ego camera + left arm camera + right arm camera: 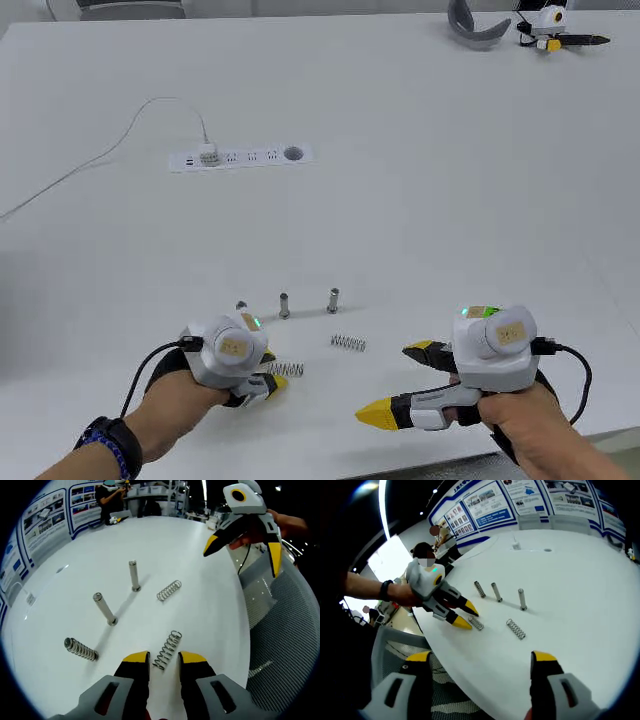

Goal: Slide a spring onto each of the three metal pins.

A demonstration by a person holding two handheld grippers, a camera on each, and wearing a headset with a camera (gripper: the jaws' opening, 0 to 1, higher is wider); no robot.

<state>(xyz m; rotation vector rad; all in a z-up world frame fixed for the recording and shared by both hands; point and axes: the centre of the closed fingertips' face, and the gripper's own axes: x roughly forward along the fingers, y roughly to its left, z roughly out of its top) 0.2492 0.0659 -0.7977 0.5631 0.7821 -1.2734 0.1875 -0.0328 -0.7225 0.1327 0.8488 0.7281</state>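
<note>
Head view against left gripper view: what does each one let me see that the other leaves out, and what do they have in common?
Head view adds: the person's left hand and wristband, holding the left gripper. Left gripper view adds: wall posters, a mesh chair, and a clear look at the pin already wearing a spring. Shared: the white table, two bare pins, one loose spring lying apart, another loose spring at the left gripper's jaws, and the open right gripper.
</note>
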